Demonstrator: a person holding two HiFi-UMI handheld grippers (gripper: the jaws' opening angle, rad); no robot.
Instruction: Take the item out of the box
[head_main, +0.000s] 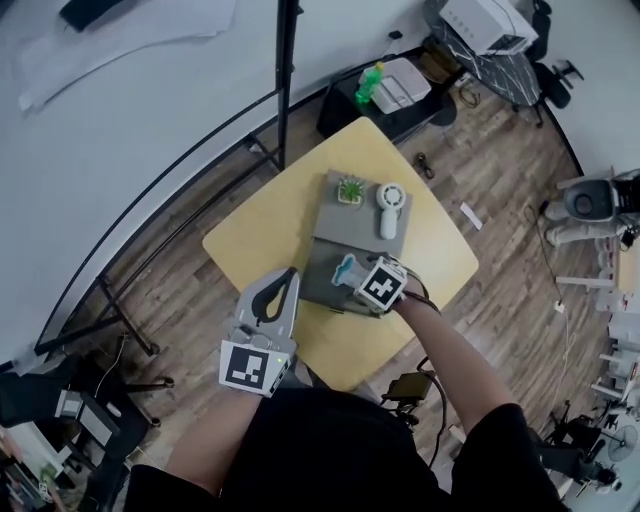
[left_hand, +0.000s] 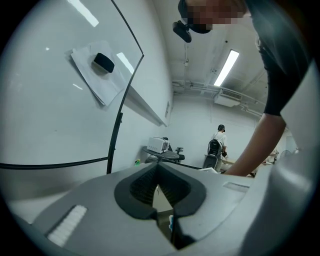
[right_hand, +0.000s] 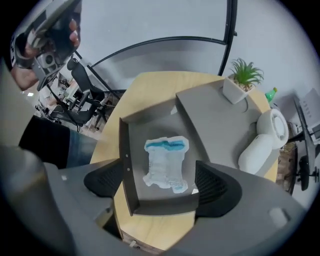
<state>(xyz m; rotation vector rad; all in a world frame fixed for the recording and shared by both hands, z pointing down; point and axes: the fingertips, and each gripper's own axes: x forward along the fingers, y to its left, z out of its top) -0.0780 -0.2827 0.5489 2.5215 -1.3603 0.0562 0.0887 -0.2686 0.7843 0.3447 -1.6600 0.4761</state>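
Note:
A grey box (head_main: 318, 276) stands open on the yellow table (head_main: 255, 240), its lid (head_main: 345, 228) folded flat behind it. Inside lies a white and blue padded item (head_main: 347, 268), flat on the box floor (right_hand: 165, 162). My right gripper (head_main: 374, 284) hovers over the box's near right corner. Its jaws (right_hand: 159, 181) are open wide, one on either side of the near wall (right_hand: 125, 150), and they touch nothing. My left gripper (head_main: 288, 275) is off the table's near left edge, shut and empty (left_hand: 159, 192), pointing at the white wall.
A small potted plant (head_main: 350, 189) and a white hand fan (head_main: 389, 207) rest on the lid. A black pole (head_main: 287, 80) and curved rail stand behind the table. A dark cart with a white case (head_main: 400, 85) is at the back. A person (left_hand: 218, 145) stands far off.

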